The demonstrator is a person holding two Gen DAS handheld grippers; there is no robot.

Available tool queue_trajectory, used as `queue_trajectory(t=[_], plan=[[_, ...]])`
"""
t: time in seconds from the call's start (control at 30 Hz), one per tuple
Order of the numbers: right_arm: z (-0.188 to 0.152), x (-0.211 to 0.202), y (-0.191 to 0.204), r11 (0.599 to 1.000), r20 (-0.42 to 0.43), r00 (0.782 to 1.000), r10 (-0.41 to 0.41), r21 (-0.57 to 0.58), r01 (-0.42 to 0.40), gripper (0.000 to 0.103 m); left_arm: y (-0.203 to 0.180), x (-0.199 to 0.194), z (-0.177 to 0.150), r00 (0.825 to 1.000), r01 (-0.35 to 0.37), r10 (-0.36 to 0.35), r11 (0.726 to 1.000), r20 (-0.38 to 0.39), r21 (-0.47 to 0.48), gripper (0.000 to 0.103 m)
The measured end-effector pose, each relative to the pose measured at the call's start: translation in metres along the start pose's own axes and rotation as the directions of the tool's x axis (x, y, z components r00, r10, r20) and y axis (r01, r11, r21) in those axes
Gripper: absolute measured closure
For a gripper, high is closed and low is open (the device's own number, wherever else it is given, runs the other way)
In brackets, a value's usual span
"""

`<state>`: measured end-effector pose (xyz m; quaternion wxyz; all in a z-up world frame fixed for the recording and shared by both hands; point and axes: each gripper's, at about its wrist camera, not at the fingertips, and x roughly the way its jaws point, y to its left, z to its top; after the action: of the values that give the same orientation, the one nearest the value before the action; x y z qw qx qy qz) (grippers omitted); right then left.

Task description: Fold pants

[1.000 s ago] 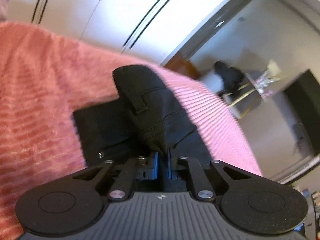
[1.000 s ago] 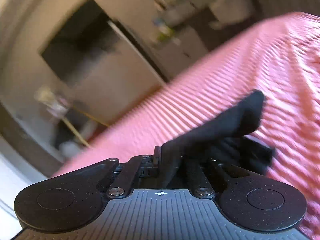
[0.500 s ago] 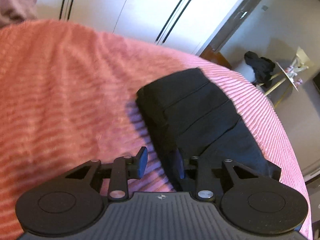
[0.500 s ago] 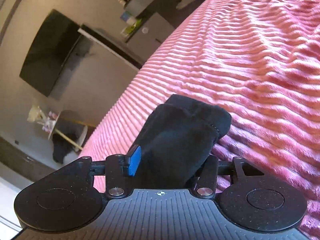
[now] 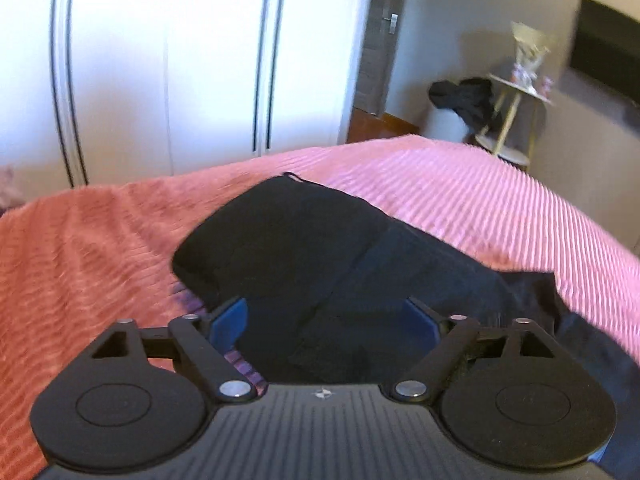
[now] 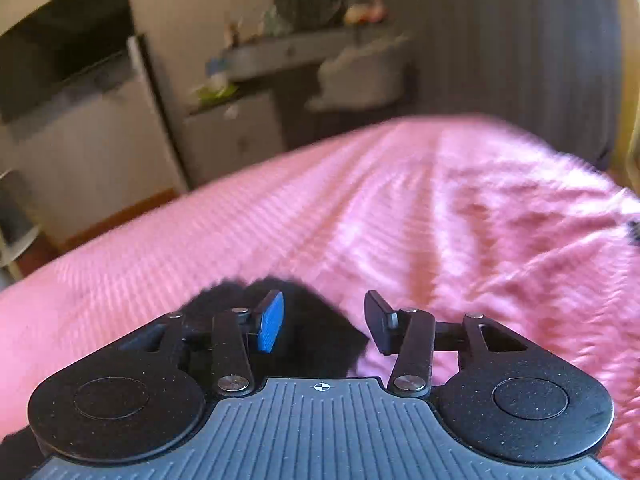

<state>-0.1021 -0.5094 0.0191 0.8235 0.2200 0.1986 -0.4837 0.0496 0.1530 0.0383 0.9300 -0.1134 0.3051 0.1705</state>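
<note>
The black pants [image 5: 296, 240] lie folded into a thick bundle on the pink ribbed bedspread [image 5: 480, 208]. In the left wrist view my left gripper [image 5: 326, 318] hangs just over the bundle's near end, its jaws opening wide, blue pads clear of the cloth. In the right wrist view a corner of the black pants [image 6: 312, 320] lies below my right gripper [image 6: 324, 322], whose jaws are opening too. The cloth sits low between them; neither pad presses on it.
White wardrobe doors [image 5: 200, 64] stand behind the bed on the left. A small side table [image 5: 516, 120] with dark clothing beside it sits by the door. Beyond the bedspread [image 6: 440, 208] stand a dresser [image 6: 304, 56] and a wall-mounted screen [image 6: 68, 40].
Both grippers have let go of the black cloth and spread their jaws. The pants, lifted a second ago, now lie folded flat on the bed. Both views have swung level.
</note>
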Motion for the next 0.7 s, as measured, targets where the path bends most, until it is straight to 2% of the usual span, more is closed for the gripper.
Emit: queue_trajectory(t=[0.07, 0.13, 0.17, 0.23, 0.3, 0.4, 0.47, 0.53, 0.6, 0.63, 0.7], plan=[[0.003, -0.017, 0.015, 1.000, 0.062, 0.998, 0.005, -0.016, -0.004, 0.051, -0.006, 0.008, -0.006, 1.000, -0.018, 0.019, 0.999, -0.007, 0.033, 0.017], [0.003, -0.031, 0.040, 0.992, 0.077, 0.990, 0.116, -0.056, -0.112, 0.052, -0.007, 0.018, -0.013, 0.999, -0.038, 0.038, 0.998, -0.007, 0.043, 0.016], [0.000, -0.039, 0.060, 0.974, 0.057, 0.976, 0.212, -0.095, -0.206, 0.052, -0.008, 0.021, -0.017, 0.999, -0.042, 0.043, 0.998, -0.009, 0.038, 0.015], [-0.016, -0.052, 0.110, 0.894, -0.028, 0.913, 0.407, -0.192, -0.405, 0.052, -0.007, 0.028, -0.023, 0.998, -0.052, 0.053, 0.998, -0.022, 0.020, 0.014], [-0.044, -0.068, 0.170, 0.753, -0.161, 0.804, 0.573, -0.284, -0.593, 0.054, -0.005, 0.033, -0.029, 0.998, -0.063, 0.064, 0.998, -0.030, 0.018, 0.010], [-0.102, -0.091, 0.262, 0.527, -0.371, 0.627, 0.685, -0.343, -0.778, 0.061, -0.001, 0.040, -0.036, 0.994, -0.083, 0.085, 0.996, -0.062, 0.034, 0.009], [-0.143, -0.112, 0.320, 0.386, -0.461, 0.534, 0.709, -0.380, -0.841, 0.063, 0.002, 0.040, -0.039, 0.995, -0.076, 0.079, 0.996, -0.061, 0.049, 0.009], [-0.175, -0.129, 0.366, 0.289, -0.518, 0.473, 0.713, -0.397, -0.871, 0.061, 0.005, 0.037, -0.040, 0.995, -0.082, 0.086, 0.993, -0.042, 0.089, 0.009], [-0.200, -0.133, 0.406, 0.236, -0.572, 0.434, 0.696, -0.389, -0.891, 0.056, 0.006, 0.032, -0.038, 0.995, -0.097, 0.100, 0.986, -0.018, 0.135, 0.009], [-0.210, -0.136, 0.422, 0.217, -0.593, 0.418, 0.688, -0.382, -0.898, 0.055, 0.007, 0.030, -0.037, 0.995, -0.100, 0.102, 0.984, -0.008, 0.151, 0.009], [-0.230, -0.141, 0.445, 0.194, -0.631, 0.406, 0.661, -0.379, -0.905, 0.052, 0.009, 0.028, -0.031, 0.995, -0.096, 0.095, 0.982, 0.010, 0.165, 0.009]])
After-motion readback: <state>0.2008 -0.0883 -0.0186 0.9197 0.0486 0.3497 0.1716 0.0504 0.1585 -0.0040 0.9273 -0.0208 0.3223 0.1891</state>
